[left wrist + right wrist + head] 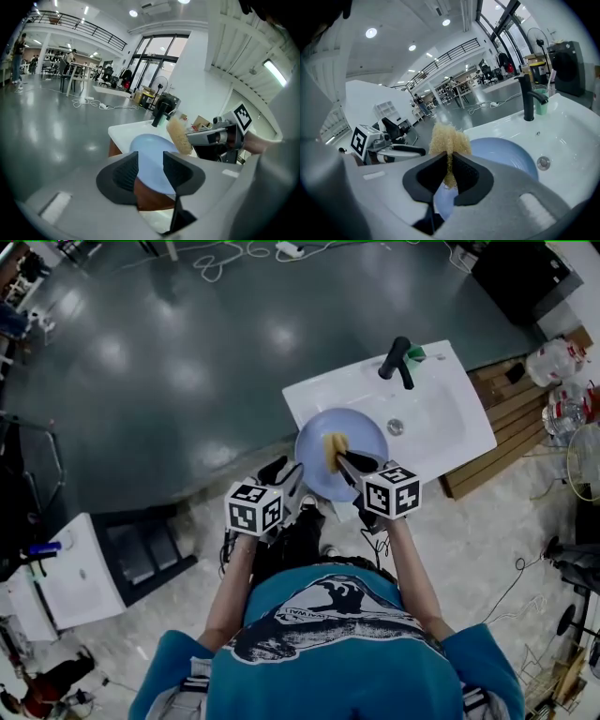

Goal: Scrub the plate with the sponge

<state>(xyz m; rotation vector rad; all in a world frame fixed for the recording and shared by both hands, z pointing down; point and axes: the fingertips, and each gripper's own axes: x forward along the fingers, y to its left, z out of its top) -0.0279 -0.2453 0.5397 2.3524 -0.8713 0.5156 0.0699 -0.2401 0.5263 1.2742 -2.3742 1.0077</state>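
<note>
Left gripper [289, 474] has its jaws apart. The near rim of the plate [367, 439] shows in the gap between them, and the pads are not pressing on it. Its marker cube [255, 507] is just in front of the person's chest.

Right gripper [343, 461] is clamped on the sponge [334, 450]. In the right gripper view both pads pinch the lower part of the yellow sponge [449, 139], and the frayed top sticks up above the jaws. The sponge sits over the middle of the plate; cannot tell if it touches the surface.

The plate is light blue and round. It lies at the near left corner of the sink [452, 414], with its near rim appearing to reach past the sink's edge. The left gripper is at the plate's near left rim, and the right gripper comes in over its near right side.

The drain [396, 427] is just right of the plate in the white basin. At the sink's far edge stands the black faucet [397, 360], with a green cup [416, 354] just beside it on the right.

Beyond the sink is a grey glossy floor [187, 352].
</note>
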